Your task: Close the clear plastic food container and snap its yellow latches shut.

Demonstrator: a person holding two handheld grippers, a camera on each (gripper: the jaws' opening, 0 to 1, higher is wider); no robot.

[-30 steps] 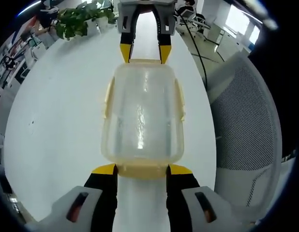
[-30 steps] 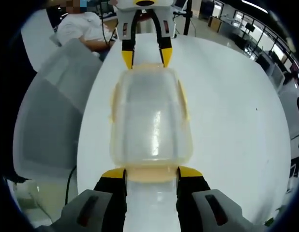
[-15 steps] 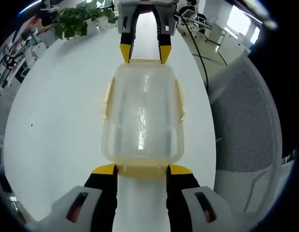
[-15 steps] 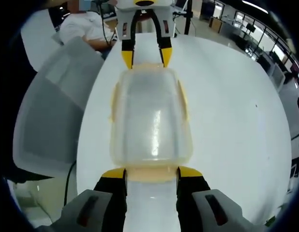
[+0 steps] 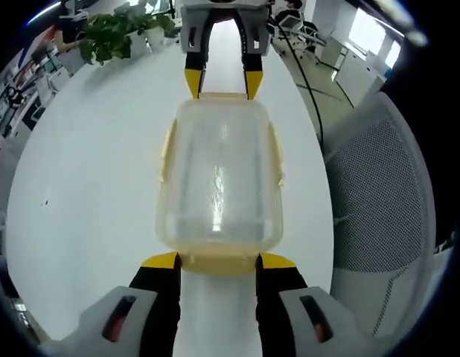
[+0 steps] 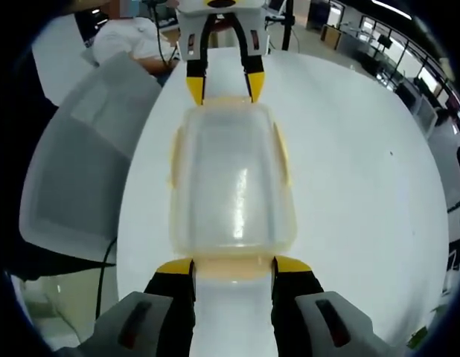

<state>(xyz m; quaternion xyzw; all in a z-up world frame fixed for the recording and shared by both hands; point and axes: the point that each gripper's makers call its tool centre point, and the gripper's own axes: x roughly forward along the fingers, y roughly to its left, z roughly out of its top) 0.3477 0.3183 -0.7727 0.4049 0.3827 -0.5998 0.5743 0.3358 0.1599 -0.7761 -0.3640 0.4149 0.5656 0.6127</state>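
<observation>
A clear plastic food container (image 5: 219,178) with its lid on lies lengthwise on the white table (image 5: 88,171). Yellow latches (image 5: 167,149) run along its long sides. My left gripper (image 5: 219,260) is at the near short end, its yellow-tipped jaws shut on the end latch (image 5: 219,265). My right gripper (image 5: 219,83) holds the far end the same way. From the right gripper view, the same container (image 6: 231,186) sits between my right gripper (image 6: 232,266), shut on the near end latch, and the left gripper (image 6: 224,88) at the far end.
A grey mesh chair (image 5: 379,193) stands by the table edge on the right of the left gripper view, and a potted plant (image 5: 115,33) is at the far left. In the right gripper view a grey chair back (image 6: 81,171) and a seated person (image 6: 133,41) are on the left.
The background has drifted slightly in both views, while the container stays fixed between both pairs of jaws. Neither grip has changed.
</observation>
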